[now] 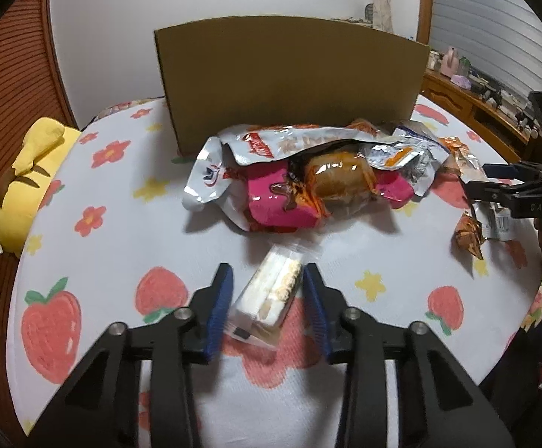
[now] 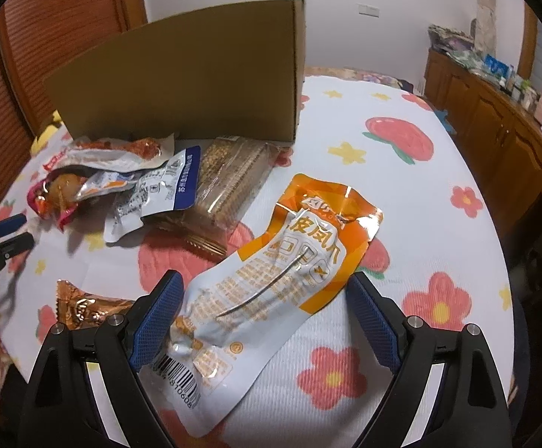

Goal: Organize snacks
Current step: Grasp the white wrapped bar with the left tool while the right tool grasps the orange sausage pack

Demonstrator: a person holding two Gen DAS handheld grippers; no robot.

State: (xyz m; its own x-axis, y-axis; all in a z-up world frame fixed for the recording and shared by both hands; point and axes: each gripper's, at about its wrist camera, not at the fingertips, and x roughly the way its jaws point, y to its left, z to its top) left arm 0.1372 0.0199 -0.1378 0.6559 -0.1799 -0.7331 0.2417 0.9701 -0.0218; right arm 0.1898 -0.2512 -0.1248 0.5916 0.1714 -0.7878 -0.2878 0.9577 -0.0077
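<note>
The box (image 1: 289,82) stands on the bed (image 1: 121,194), toward its far edge. A pile of snacks (image 1: 300,183) lies just in front of the box, touching it. A small cake (image 1: 271,295) lies nearer, before the pile — apart from it. A pouch (image 2: 271,280) lies to the right of the pile. A pillow (image 1: 28,183) sits at the bed's left edge.

Dim indoor light, soft shadows, wrapper glare, fisheye-warped dark edges, slight blur

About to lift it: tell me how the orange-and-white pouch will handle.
The orange-and-white pouch looks thin and creased, so it will probably flop. Its glossy film may slip between the open right hand-held gripper pads. It lies flat, unlikely to roll.
</note>
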